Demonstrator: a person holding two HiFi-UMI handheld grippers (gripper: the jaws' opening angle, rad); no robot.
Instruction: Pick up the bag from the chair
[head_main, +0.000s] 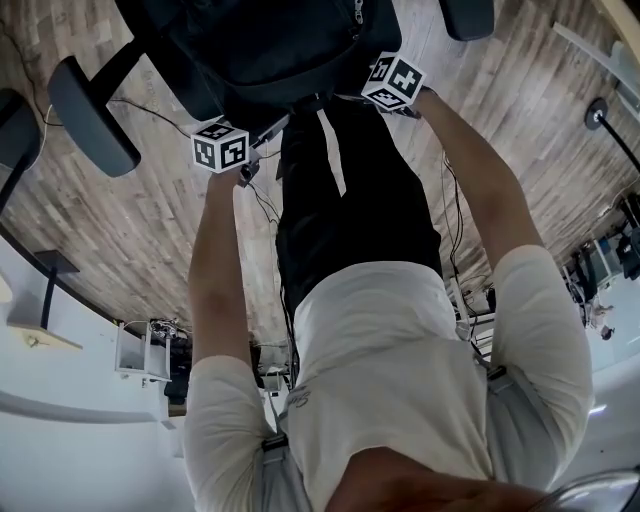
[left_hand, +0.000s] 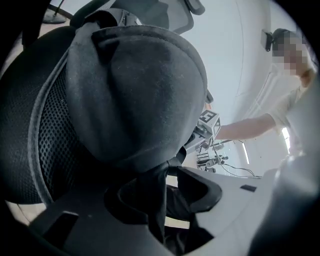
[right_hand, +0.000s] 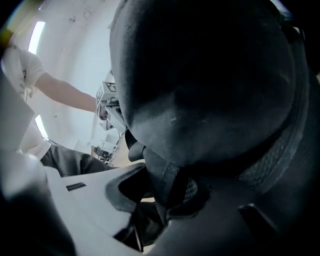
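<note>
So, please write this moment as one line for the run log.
stage: grasp | left gripper: shut on bag | right gripper: shut on bag | bag: at chair, lifted or not unclear

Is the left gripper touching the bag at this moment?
Touching. In the left gripper view, the left gripper has its jaws shut on a dark strap that hangs from the bag.
</note>
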